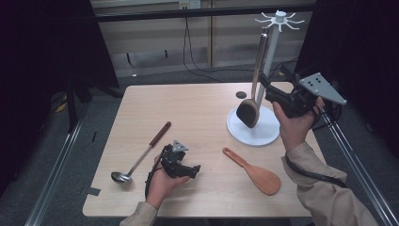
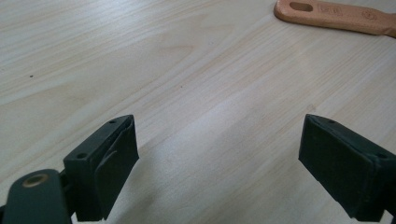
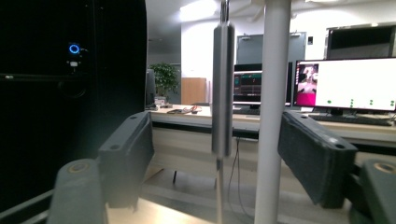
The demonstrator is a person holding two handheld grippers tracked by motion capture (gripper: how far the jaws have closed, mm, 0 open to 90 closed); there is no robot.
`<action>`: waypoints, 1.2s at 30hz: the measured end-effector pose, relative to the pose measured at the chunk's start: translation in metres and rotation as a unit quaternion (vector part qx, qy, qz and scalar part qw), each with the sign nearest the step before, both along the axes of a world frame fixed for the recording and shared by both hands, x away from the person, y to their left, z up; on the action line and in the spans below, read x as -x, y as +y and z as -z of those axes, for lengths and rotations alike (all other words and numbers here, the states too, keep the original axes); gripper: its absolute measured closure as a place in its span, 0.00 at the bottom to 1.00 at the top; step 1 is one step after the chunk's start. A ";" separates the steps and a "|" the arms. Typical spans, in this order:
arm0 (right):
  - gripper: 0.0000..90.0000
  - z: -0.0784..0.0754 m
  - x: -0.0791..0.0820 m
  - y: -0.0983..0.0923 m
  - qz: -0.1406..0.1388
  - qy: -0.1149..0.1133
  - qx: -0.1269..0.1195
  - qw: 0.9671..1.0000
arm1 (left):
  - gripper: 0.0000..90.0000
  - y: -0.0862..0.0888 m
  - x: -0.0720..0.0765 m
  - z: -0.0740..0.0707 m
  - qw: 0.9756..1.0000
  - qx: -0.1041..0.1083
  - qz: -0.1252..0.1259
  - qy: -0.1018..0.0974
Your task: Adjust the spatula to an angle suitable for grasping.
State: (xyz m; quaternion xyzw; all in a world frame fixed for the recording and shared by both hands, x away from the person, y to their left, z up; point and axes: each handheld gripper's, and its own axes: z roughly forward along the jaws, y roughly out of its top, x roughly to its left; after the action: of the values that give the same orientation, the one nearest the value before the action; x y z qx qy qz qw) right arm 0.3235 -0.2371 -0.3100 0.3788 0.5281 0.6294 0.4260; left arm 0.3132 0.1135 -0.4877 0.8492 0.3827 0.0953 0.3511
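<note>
Spatula [image 1: 250, 106], dark-headed with a metal handle, hangs from the white hook rack [image 1: 278, 28] near the table's [image 1: 197, 117] far right corner, its head just over the rack's round white base [image 1: 254, 134]. The right gripper [image 1: 266, 89] is held level beside the rack's post [image 1: 268, 61], pointing at the hanging handle. In the right gripper view the jaws stand spread, with the handle [image 3: 223, 88] and the white post [image 3: 273, 112] both between them; neither pad touches either one, as far as can be seen. The handle looks slightly blurred there.

The left gripper [image 1: 190, 170] rests low over the table near the near edge, towards its middle. Its jaws are spread wide over bare wood and hold nothing. Just beyond it, in the left gripper view, lies the handle of a wooden rice paddle [image 2: 336, 14], which sits on the table to the right of that gripper. A metal ladle [image 1: 139, 157] with a brown handle lies near the near left corner.
</note>
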 end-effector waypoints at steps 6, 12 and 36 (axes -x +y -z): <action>0.20 0.020 0.004 0.002 -0.010 0.020 0.005 1.000 | 0.13 0.001 -0.001 -0.001 1.000 -0.005 0.003 0.000; 0.15 0.038 0.007 0.004 -0.018 0.036 0.009 0.999 | 0.13 0.001 -0.002 -0.001 1.000 -0.003 0.002 -0.005; 0.03 0.101 0.021 0.015 -0.054 0.114 0.056 0.990 | 0.14 0.007 -0.007 -0.007 1.000 0.003 -0.004 -0.016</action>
State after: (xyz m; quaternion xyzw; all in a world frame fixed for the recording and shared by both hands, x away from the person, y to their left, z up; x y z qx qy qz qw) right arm 0.3028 -0.2218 -0.4107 0.3950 0.6273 0.5733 0.3489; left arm 0.3206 0.1203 -0.4806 0.8450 0.3810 0.1094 0.3590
